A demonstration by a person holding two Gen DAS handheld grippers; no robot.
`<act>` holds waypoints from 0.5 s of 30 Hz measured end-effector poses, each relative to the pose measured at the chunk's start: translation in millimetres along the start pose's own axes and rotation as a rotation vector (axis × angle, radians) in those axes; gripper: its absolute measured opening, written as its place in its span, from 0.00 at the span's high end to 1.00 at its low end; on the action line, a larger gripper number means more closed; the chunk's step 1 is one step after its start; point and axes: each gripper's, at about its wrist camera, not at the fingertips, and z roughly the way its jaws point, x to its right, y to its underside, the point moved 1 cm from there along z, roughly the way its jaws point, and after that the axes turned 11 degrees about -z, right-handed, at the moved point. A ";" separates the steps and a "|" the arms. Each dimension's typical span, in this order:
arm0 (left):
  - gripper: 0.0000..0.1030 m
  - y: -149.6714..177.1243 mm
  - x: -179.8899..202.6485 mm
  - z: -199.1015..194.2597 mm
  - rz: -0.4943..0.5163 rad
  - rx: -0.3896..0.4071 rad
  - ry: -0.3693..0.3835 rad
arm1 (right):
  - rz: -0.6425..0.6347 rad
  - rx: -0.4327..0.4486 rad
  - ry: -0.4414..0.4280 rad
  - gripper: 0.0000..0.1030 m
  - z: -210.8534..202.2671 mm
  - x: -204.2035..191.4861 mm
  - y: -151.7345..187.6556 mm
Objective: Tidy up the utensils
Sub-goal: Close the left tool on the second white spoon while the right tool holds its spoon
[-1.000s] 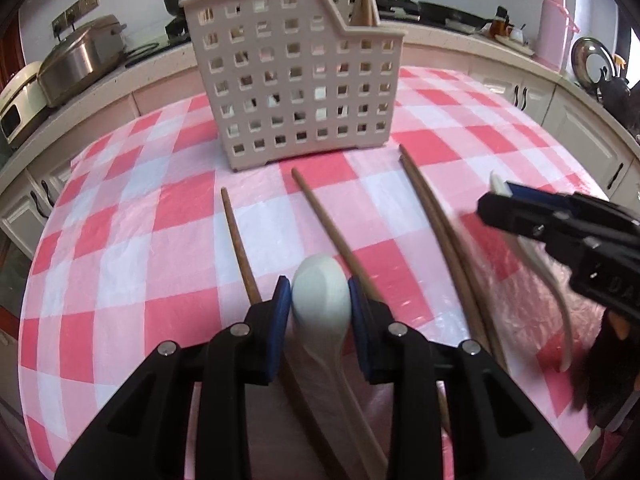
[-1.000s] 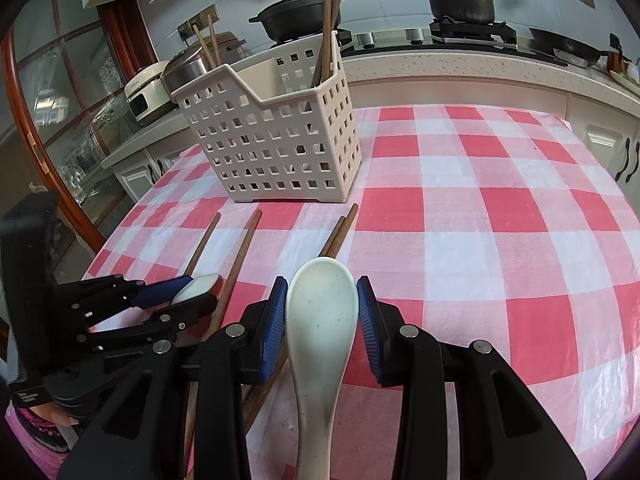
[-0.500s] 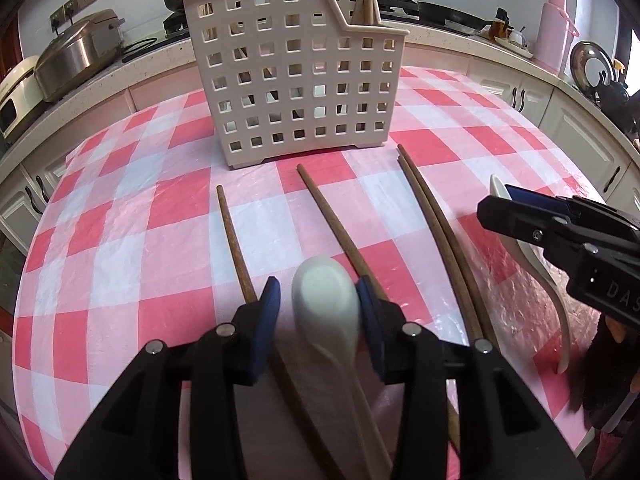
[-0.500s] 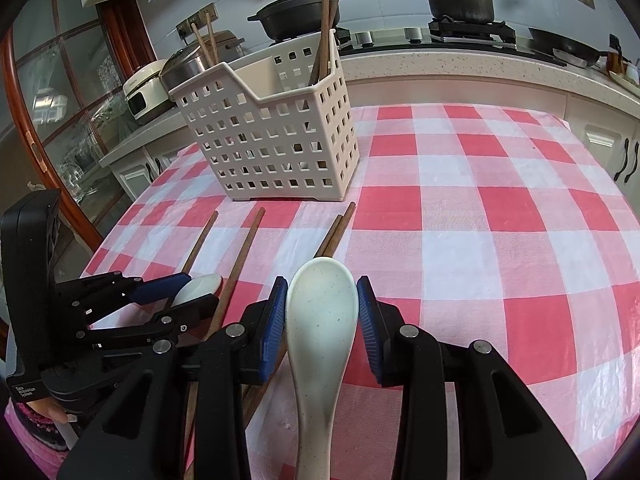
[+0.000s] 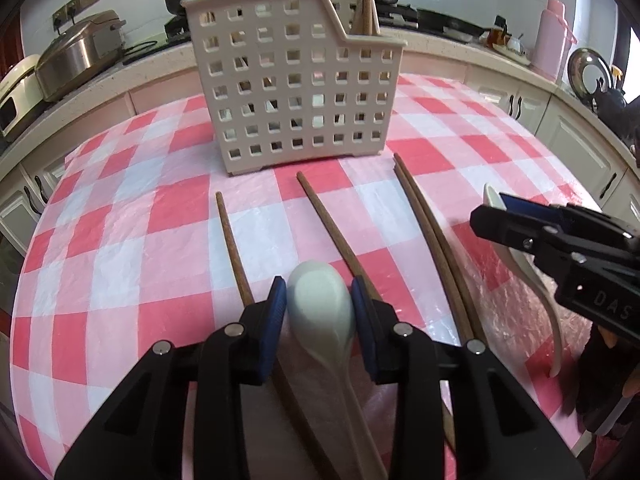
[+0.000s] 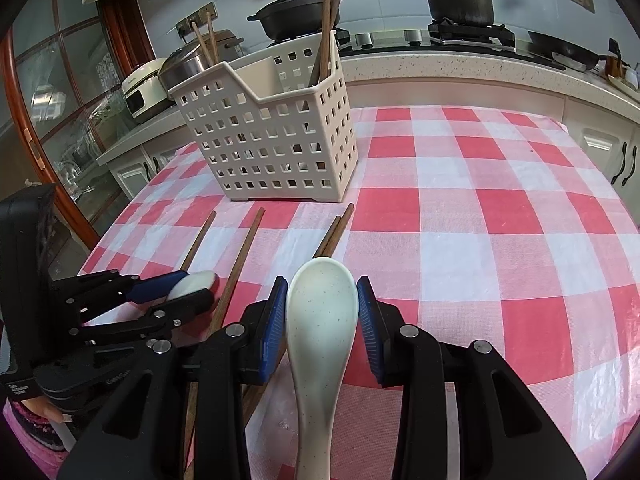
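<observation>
A round table under a pink checked cloth (image 5: 120,248) fills both views, and at its far side stands the pierced plastic utensil basket (image 5: 294,88), already holding upright wooden chopsticks (image 6: 326,20) in its back compartments. On the cloth between basket and grippers lie more loose chopsticks (image 5: 424,236), their long axes running roughly from the near edge toward the basket: one single at the left, one in the middle, a close pair at the right. The left gripper (image 5: 320,300) has its blue pads set against both flanks of a pale spoon's bowl (image 5: 320,300); its jaws have just been closing on that bowl, so it reads as a grip, with the bowl pointing ahead toward the basket and the handle trailing back under the gripper. The right gripper (image 6: 322,304) is clamped the same way on a speckled white spoon (image 6: 322,320), bowl forward, handle back. Each spoon's long axis lines up with its own gripper. The basket lies straight ahead of the left gripper and ahead and to the left of the right one, so the left hand looks nearer to it. Neither spoon is over the basket yet; my guess is that the next move carries them forward and tips them handle-down into a compartment.
</observation>
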 end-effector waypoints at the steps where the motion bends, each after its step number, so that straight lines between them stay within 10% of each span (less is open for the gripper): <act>1: 0.68 -0.1 -1.0 -3.3 -0.007 0.013 0.005 | 0.002 0.007 0.003 0.66 -1.7 0.2 -0.5; 15: 0.82 -3.0 -4.0 -51.5 -0.009 0.185 0.016 | -0.042 0.089 0.022 0.66 -32.2 -10.9 -15.5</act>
